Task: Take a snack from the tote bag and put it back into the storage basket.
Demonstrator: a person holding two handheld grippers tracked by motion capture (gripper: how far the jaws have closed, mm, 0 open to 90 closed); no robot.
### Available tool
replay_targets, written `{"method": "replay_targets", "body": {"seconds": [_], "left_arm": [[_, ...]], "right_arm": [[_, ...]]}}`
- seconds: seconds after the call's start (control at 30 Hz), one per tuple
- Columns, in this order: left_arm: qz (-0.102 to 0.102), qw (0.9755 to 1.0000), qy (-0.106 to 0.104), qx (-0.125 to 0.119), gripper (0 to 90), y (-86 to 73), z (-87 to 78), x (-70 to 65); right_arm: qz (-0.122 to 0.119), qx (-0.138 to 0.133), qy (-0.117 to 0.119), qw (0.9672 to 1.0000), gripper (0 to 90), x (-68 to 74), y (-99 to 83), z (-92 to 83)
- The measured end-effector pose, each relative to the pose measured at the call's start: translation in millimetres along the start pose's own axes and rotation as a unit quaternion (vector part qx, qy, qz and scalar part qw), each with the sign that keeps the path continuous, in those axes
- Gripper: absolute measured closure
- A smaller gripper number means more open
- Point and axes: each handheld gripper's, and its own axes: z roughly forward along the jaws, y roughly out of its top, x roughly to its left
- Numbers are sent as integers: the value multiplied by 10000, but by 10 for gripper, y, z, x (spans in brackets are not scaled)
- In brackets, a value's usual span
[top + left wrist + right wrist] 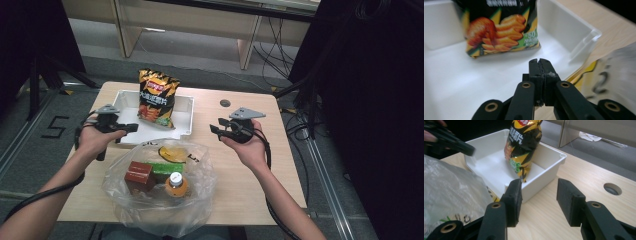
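Note:
A black and yellow bag of crisps (159,97) (501,27) (524,145) stands upright in a white bin (184,107) (586,32) (544,173) at the back of the wooden table. My left gripper (131,128) (540,62) hovers over the bin's near left edge, pointing toward the bag, shut with nothing between its jaws. It also appears far off as the left gripper (451,141) in the right gripper view. To the right of the bin, above bare table, my right gripper (215,130) (539,195) is open and empty.
A clear plastic bag (160,185) (451,192) lies open at the table's front. It holds a brown box (139,176), a green pack (165,170), an orange bottle (176,185) and a yellow packet (172,154). A cable hole (225,103) (612,188) sits behind the right gripper.

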Motion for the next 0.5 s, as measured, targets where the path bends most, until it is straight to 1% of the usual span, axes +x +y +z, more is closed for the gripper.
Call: {"method": "replay_targets", "body": {"seconds": [0.03, 0.07, 0.1, 0.13, 0.17, 0.2, 0.23, 0.27, 0.3, 0.33, 0.37, 0.4, 0.43, 0.47, 0.5], "left_arm": [[224, 9991, 17, 354, 883, 34, 104, 26], [239, 9986, 6, 464, 884, 48, 174, 26], [288, 9974, -68, 653, 884, 75, 249, 33], [285, 9970, -131, 706, 884, 96, 326, 31], [386, 9956, -163, 837, 884, 126, 410, 31], [421, 9950, -173, 886, 884, 137, 445, 32], [534, 9925, -161, 1090, 886, 167, 518, 40], [591, 9911, -120, 1187, 890, 184, 576, 46], [597, 9901, -148, 1264, 892, 204, 642, 63], [597, 9896, -150, 1298, 892, 220, 672, 73], [566, 9896, -160, 1312, 893, 237, 709, 83], [547, 9904, -123, 1265, 893, 247, 747, 85], [534, 9902, -111, 1283, 893, 265, 783, 94], [517, 9910, -61, 1230, 893, 266, 808, 97], [529, 9908, -18, 1247, 893, 274, 834, 102]], "right_arm": [[63, 4, 5, 10000, 560, -5, -28, -36], [97, 43, 30, 9999, 560, -11, -56, -84], [132, 21, 8, 9999, 560, -12, -74, -107], [107, 4, 7, 9999, 560, -25, -95, -136], [127, -3, -24, 9999, 559, -32, -115, -163], [153, -44, -57, 9999, 559, -31, -143, -184], [179, -61, -60, 9998, 559, -30, -154, -192], [148, 9, -33, 9999, 559, -41, -178, -220], [161, -51, -78, 9998, 559, -39, -206, -221], [139, -17, -72, 9999, 559, -50, -234, -234], [196, -1, -68, 9998, 559, -40, -253, -235], [213, 13, -55, 9998, 559, -34, -274, -240], [205, 33, -40, 9998, 559, -41, -289, -243], [215, 118, -38, 9997, 559, -53, -295, -259], [228, 53, -54, 9997, 559, -51, -303, -251]]}}
